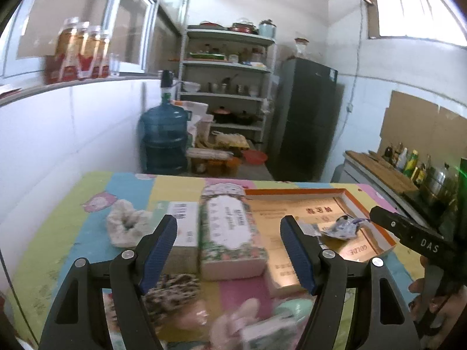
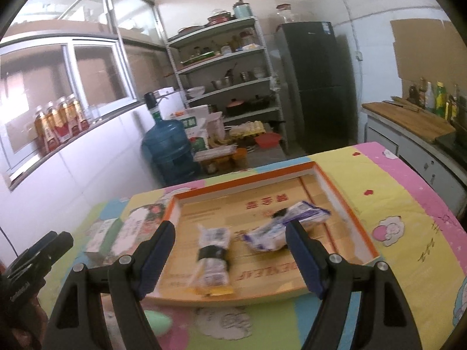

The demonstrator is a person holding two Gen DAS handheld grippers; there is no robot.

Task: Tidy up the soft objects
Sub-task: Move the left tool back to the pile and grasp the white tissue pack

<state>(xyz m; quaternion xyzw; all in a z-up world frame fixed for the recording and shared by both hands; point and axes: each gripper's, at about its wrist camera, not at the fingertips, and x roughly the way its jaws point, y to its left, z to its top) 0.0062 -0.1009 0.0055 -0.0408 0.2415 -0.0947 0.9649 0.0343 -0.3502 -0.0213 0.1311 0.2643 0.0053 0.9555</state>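
Your left gripper (image 1: 229,250) is hanging with fingers spread wide, nothing between them; the floral tissue pack (image 1: 232,233) is lying dead ahead in that gap, with the white box (image 1: 184,227) touching its left side. The fluffy white cloth (image 1: 125,226) is blocking further left. Soft items are crowding under your near edge, blurred. Bare mat (image 1: 58,233) is running along the far left. Your right gripper (image 2: 230,250) is hovering wide over the orange-rimmed tray (image 2: 347,204); two packets (image 2: 213,255) (image 2: 286,224) are sitting on its floor, with a narrow lane between them. The mat right of the tray is lying open.
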